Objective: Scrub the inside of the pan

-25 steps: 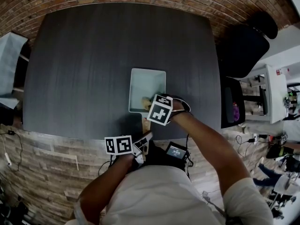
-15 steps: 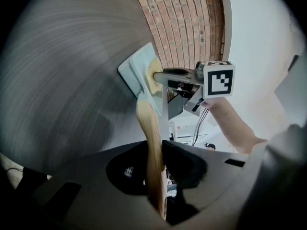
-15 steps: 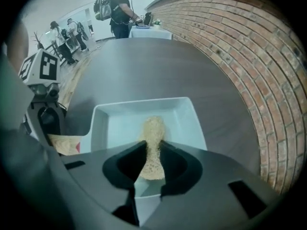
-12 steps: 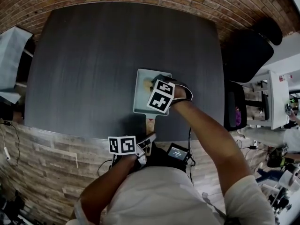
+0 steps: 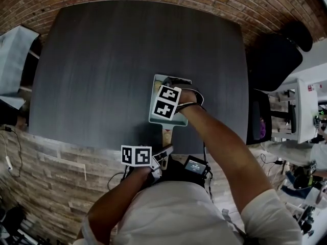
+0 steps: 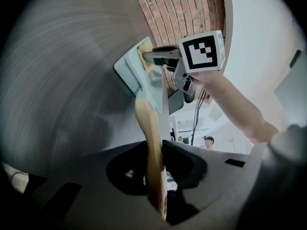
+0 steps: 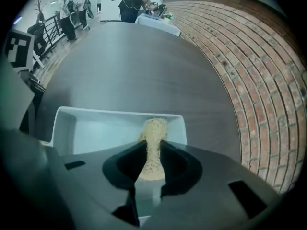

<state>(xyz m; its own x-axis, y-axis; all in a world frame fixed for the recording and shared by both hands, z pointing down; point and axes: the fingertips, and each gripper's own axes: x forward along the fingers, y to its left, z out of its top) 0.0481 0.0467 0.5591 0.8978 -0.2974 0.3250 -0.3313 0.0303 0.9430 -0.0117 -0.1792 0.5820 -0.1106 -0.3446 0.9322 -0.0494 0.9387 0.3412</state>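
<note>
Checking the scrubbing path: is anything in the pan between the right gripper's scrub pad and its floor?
Nothing visible does. The right gripper holds the scrub pad already inside the pan, whose floor shows nothing else. The left gripper clamps the handle.

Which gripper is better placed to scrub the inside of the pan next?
The right gripper: it is shut on the scrub pad inside the pan. The left gripper holds the wooden handle.
</note>
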